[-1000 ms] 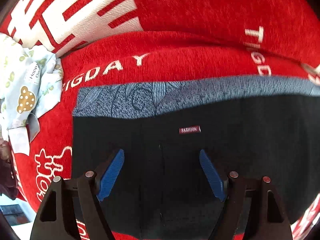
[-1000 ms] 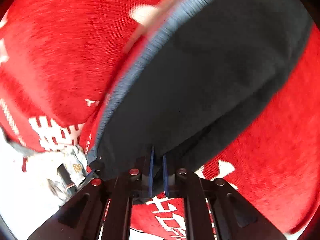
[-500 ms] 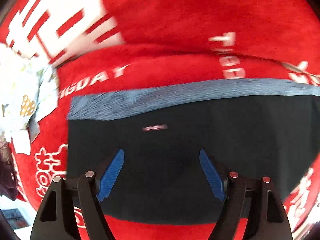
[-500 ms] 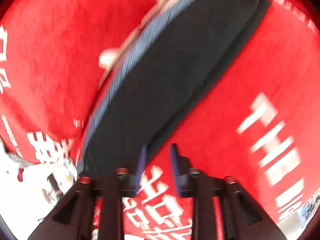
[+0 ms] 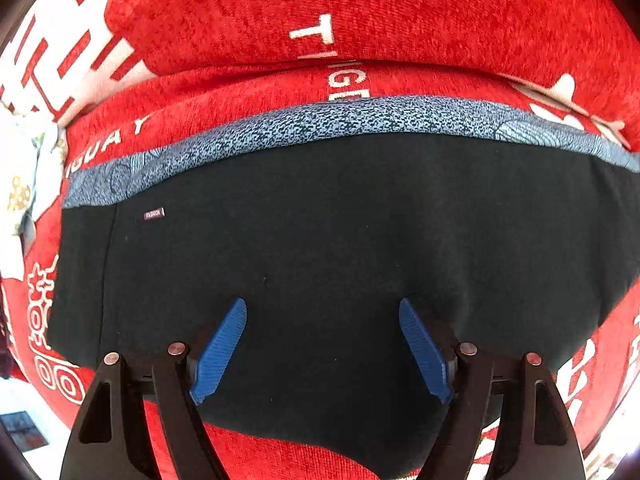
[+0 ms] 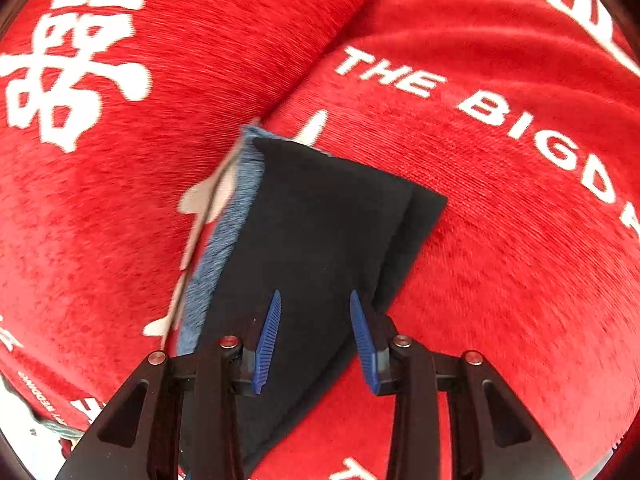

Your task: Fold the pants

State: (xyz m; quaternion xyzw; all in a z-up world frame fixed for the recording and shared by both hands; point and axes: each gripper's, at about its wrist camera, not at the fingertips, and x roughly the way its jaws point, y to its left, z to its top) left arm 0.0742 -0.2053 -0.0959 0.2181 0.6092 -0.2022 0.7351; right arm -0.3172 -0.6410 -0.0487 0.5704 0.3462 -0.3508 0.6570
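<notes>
Pants (image 5: pixel 340 240): one pair, black, with one blue patterned waistband (image 5: pixel 360 114) along the far edge, lying folded flat on the red cover (image 5: pixel 400 0), which carries white lettering. One small "FASHION" label (image 5: pixel 154 213) sits just below the band near the left end in the left wrist view. One pale printed cloth (image 5: pixel 24 184) is bunched at the far left, beside the cover's edge. Left gripper (image 5: pixel 322 346): jaws wide apart, two blue pads, nothing between them, hanging above the middle of the black fabric; can't tell if the tips touch it. Right gripper (image 6: pixel 316 340): jaws partly apart, narrower than the left, two blue pads, not pinching anything; it sits over the near end of the pants (image 6: pixel 320 240). In the right wrist view the pants show as a narrow stacked strip, at least two layers visible at the right edge, waistband (image 6: pixel 224 248) running down the left side. Right view is motion-blurred, so finer detail is unreadable.
</notes>
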